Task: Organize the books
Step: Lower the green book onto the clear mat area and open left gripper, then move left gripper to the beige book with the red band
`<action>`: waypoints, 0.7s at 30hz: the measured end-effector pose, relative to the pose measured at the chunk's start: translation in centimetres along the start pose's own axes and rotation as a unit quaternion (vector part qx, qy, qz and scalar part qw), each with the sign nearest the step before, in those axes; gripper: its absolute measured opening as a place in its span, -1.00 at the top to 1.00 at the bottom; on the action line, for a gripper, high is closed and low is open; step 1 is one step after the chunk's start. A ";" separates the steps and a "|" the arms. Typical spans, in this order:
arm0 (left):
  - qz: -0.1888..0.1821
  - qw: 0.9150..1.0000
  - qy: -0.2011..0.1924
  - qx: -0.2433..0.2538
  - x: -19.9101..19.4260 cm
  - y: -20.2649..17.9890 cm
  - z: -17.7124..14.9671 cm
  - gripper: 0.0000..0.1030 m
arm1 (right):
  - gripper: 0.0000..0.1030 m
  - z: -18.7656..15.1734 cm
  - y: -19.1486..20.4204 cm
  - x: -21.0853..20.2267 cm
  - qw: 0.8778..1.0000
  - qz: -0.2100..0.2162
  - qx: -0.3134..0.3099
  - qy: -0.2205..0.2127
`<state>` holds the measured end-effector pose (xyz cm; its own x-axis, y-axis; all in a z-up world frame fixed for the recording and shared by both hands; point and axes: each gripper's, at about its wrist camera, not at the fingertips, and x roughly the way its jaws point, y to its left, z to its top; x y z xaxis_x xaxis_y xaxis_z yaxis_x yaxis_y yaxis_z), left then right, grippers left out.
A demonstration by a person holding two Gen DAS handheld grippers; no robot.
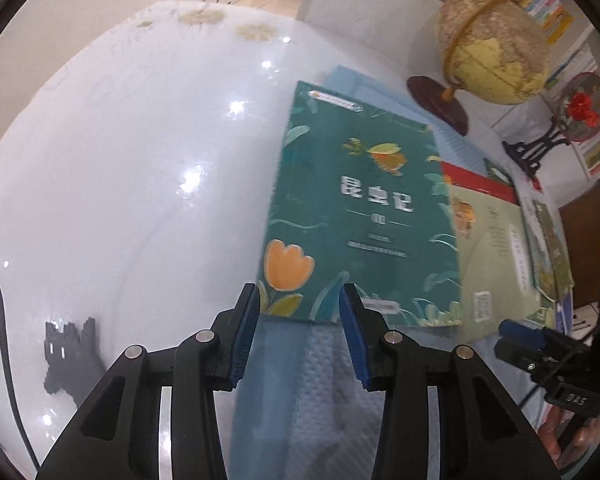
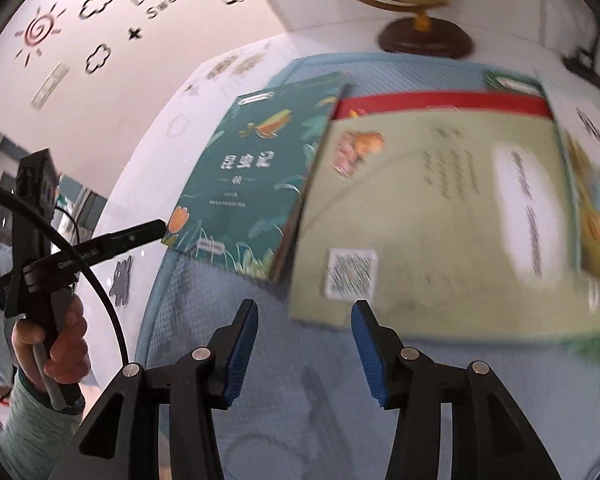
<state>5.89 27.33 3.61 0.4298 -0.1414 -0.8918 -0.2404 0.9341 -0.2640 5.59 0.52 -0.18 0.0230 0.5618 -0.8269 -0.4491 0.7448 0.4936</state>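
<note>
- The left gripper (image 1: 300, 300) hung parted and empty at the green book's (image 1: 359, 208) near edge.
- The right gripper (image 2: 304, 312) gaped, seemingly just short of the pale book (image 2: 439, 208).
- Both books overlapped on the blue mat (image 2: 260, 360); lifting one could drag the other.

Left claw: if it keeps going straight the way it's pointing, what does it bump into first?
Probably the near edge of the green book, the one with the orange flower. The left claw is open with that edge right at its tips, above the blue mat. How far apart they are is hard to tell.
</note>
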 end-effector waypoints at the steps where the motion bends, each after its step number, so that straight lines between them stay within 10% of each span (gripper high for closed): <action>1: -0.003 1.000 -0.003 0.004 -0.4 -0.3 -0.1 0.22 | 0.08 -0.7 -0.5 -0.3 1.000 0.002 0.009 0.000; 21: -0.066 0.989 0.009 0.131 -1.3 -9.8 -2.4 0.20 | -0.07 -4.7 -3.1 -4.4 0.996 -0.006 0.080 -0.036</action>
<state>5.64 17.61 6.48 0.4264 -0.2707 -0.8631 0.0509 0.9598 -0.2759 2.70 -5.93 0.70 0.0945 0.5729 -0.8142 -0.2995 0.7963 0.5256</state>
